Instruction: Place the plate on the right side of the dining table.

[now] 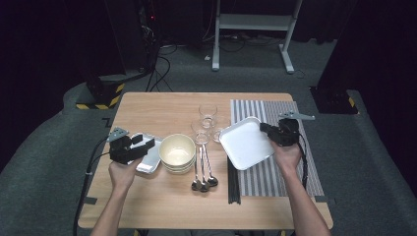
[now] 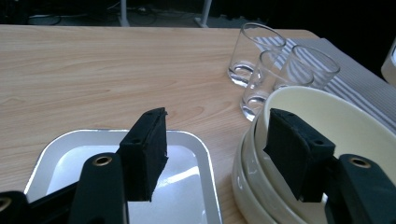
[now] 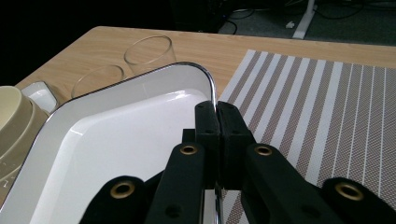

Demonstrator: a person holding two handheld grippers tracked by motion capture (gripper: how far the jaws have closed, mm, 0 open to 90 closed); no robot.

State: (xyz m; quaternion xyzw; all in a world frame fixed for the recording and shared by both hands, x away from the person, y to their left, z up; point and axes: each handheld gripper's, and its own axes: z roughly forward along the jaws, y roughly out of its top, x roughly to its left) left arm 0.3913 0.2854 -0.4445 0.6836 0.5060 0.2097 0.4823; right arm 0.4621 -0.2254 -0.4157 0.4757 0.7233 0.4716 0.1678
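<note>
**White tray pinched at its rim, left jaws spread by the bowls**

We are looking down on a wooden table (image 1: 162,105) from the high view. On its right part a striped placemat (image 1: 290,162) is lying. The right gripper (image 1: 268,130) is holding a white square tray (image 1: 245,143) by the tray's right rim; its jaws are pressing together on that thin edge, as the right gripper view is showing clearly, with the white square tray (image 3: 116,140) stretching away to the left of the pads. The tray is tilting, with its right side up, partly over the left edge of the placemat and partly over the bare wood.

The left gripper (image 1: 147,145) is hovering at the left side of the table, and its jaws are standing spread with nothing between them. In the left gripper view one pad is hanging over a small metal tray (image 2: 196,154) and the other over the rim of the cream bowls (image 2: 355,126), which are sitting stacked just to the right of that tray. We cannot tell whether the pad is touching the rim.

Just behind the bowls three clear glasses (image 1: 208,114) are standing close together. Near them, three spoons (image 1: 203,169) are lying side by side, and black chopsticks (image 1: 233,182) are lying along the left edge of the placemat.
</note>
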